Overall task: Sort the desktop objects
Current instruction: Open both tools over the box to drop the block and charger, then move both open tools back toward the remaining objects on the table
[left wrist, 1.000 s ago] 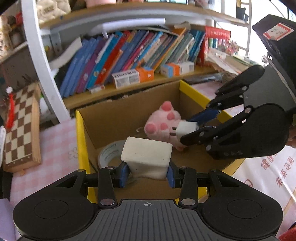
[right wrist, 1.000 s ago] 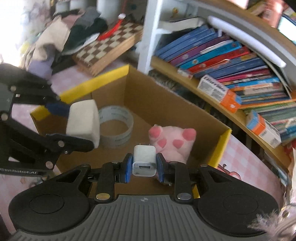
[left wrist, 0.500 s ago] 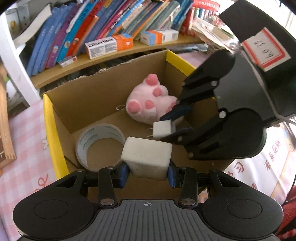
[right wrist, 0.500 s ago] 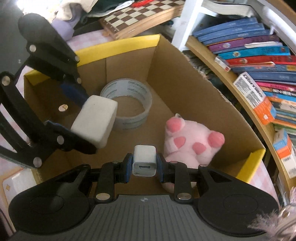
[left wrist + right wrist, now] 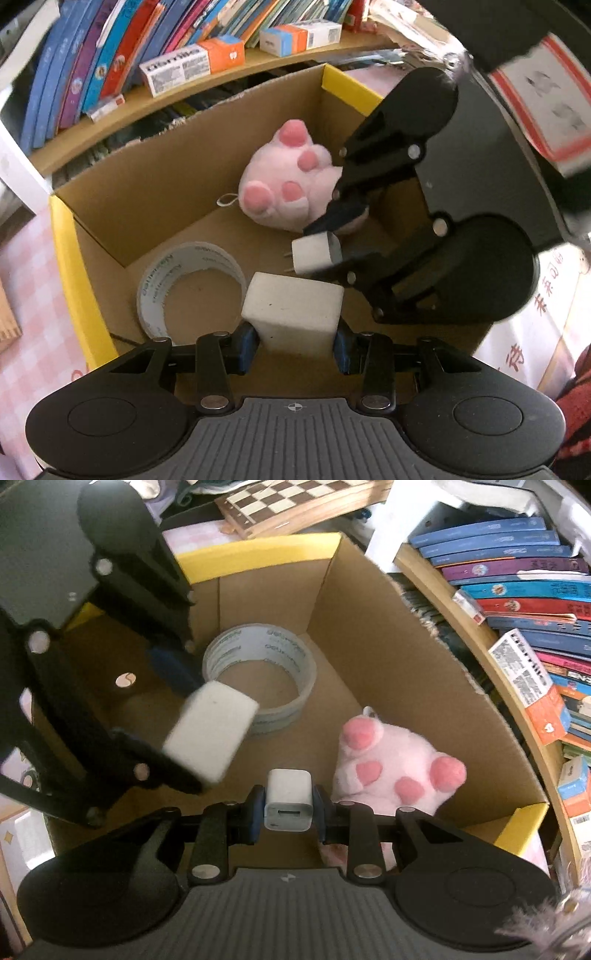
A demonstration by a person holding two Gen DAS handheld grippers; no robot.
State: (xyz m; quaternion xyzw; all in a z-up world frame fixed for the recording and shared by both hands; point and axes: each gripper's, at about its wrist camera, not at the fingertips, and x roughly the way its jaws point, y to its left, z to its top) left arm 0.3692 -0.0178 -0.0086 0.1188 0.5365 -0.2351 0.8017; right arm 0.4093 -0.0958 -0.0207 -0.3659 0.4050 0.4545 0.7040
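My left gripper (image 5: 295, 343) is shut on a white block (image 5: 293, 314) and holds it inside the cardboard box (image 5: 147, 192), near the front wall. It also shows in the right wrist view (image 5: 210, 734). My right gripper (image 5: 289, 808) is shut on a white charger plug (image 5: 289, 799) and holds it low in the box beside the pink plush toy (image 5: 399, 771). The plug (image 5: 314, 253) sits just above the block in the left wrist view. A roll of clear tape (image 5: 188, 284) lies on the box floor, also in the right wrist view (image 5: 262, 675).
The box has yellow rim edges (image 5: 74, 280). A bookshelf with many books (image 5: 122, 62) and small cartons (image 5: 192, 66) stands behind it. A chessboard (image 5: 303, 502) lies past the box's far side. The pink checked cloth (image 5: 29, 288) covers the table.
Both grippers have moved down and deeper into the box with their loads still held. The plug and the block now hang close together above the box floor.
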